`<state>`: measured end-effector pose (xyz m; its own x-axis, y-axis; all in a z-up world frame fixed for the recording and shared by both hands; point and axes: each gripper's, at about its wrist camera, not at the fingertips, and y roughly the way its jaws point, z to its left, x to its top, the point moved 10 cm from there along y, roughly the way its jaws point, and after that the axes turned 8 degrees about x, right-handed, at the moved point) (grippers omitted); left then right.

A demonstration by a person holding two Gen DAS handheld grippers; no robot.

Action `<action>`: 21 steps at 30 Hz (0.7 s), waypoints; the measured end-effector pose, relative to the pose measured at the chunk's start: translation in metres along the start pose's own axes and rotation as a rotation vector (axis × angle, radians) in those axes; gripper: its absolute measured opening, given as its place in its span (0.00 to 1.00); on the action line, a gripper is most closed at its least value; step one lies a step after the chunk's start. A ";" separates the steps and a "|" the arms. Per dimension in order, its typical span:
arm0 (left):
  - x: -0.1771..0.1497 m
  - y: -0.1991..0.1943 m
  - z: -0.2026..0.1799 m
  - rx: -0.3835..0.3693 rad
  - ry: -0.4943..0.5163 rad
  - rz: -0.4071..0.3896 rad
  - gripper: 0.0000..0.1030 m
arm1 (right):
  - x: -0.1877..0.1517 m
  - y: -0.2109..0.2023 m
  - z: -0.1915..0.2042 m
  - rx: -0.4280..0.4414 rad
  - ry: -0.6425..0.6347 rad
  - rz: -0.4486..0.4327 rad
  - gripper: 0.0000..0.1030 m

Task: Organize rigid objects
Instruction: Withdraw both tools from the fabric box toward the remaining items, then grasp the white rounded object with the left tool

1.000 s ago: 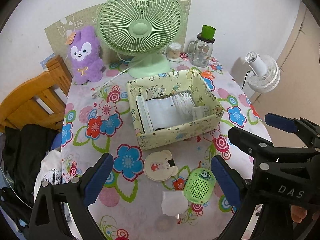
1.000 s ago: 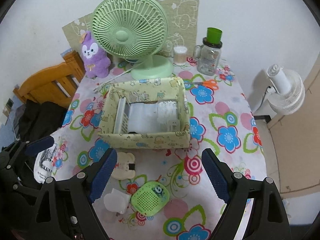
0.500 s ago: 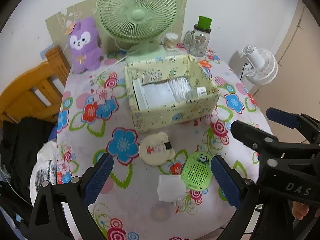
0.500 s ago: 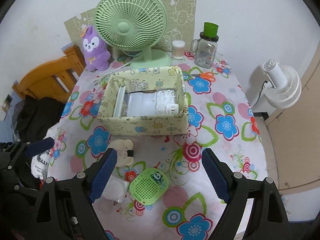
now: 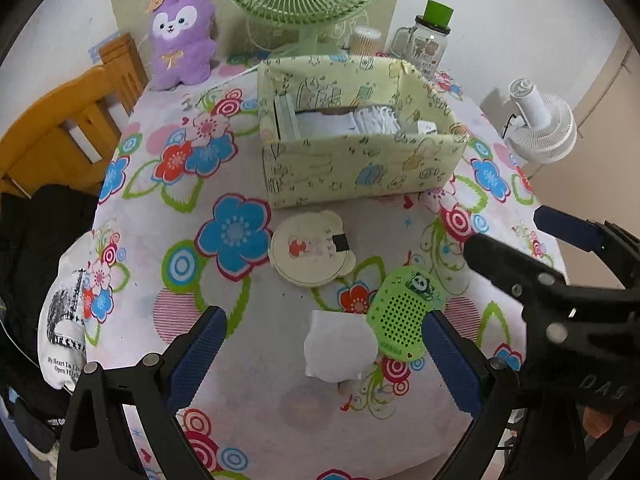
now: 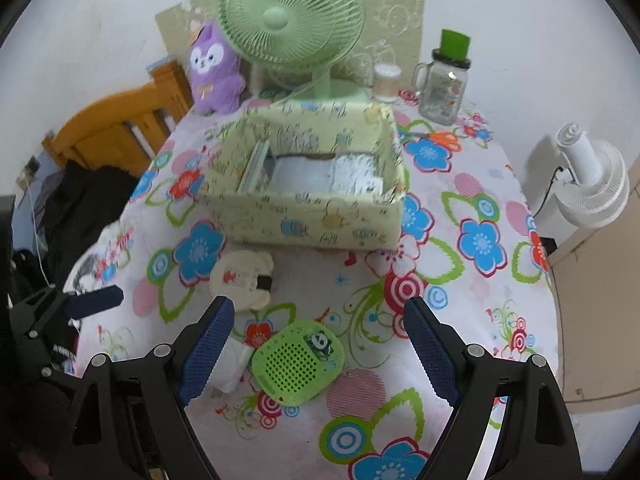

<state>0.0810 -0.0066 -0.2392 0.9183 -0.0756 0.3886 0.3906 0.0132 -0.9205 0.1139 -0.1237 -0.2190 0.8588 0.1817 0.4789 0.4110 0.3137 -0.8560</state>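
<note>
A green perforated panda case lies on the flowered tablecloth, with a white rounded object just left of it. A cream bear-shaped disc lies between them and the yellow patterned box, which holds white items. My left gripper is open and empty, low over the white object. My right gripper is open and empty, straddling the green case.
A green desk fan, a purple plush, a glass jar with green lid and a cotton-swab tub stand behind the box. A wooden chair is left of the table, a white fan to the right.
Both grippers have dropped lower and closer to the table's front objects. The green case and white object now sit between the fingers. Both stay open.
</note>
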 end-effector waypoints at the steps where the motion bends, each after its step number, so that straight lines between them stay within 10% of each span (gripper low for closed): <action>1: -0.002 0.003 0.000 0.008 0.003 0.001 0.96 | -0.004 0.004 0.000 0.002 -0.003 0.007 0.86; 21: -0.029 0.051 -0.011 0.048 0.072 0.081 0.85 | -0.044 0.051 -0.008 0.003 0.018 0.107 0.86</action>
<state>0.0739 -0.0148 -0.2979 0.9406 -0.1439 0.3076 0.3196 0.0695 -0.9450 0.0993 -0.1234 -0.2857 0.9032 0.1972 0.3811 0.3156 0.2965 -0.9014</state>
